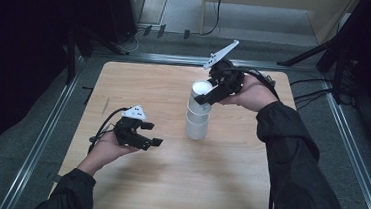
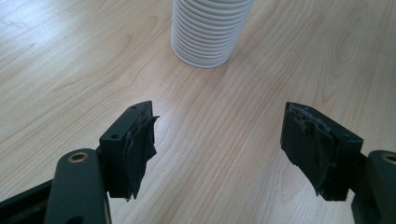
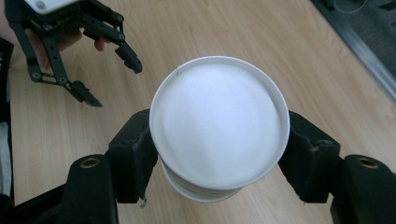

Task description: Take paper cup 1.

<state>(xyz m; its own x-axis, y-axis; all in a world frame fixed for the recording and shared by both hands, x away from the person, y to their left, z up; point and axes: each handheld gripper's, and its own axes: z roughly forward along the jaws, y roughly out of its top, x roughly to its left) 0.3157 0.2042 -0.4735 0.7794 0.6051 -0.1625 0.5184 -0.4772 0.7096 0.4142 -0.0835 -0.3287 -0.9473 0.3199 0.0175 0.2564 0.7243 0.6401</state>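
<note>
On a wooden table (image 1: 177,184), the right gripper (image 1: 205,97) clamps the top white cup (image 3: 218,122) of a cup stack (image 1: 197,116) standing near the table's middle. The left gripper (image 1: 152,134), jaws apart and holding nothing, hovers left of the stack.

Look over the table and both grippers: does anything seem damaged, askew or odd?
Yes. The black padding on the left gripper fingers looks torn and ragged, peeling at the edges. The stack of white upside-down paper cups stands upright, its top cup clamped by the right gripper; nothing is spilled.
</note>
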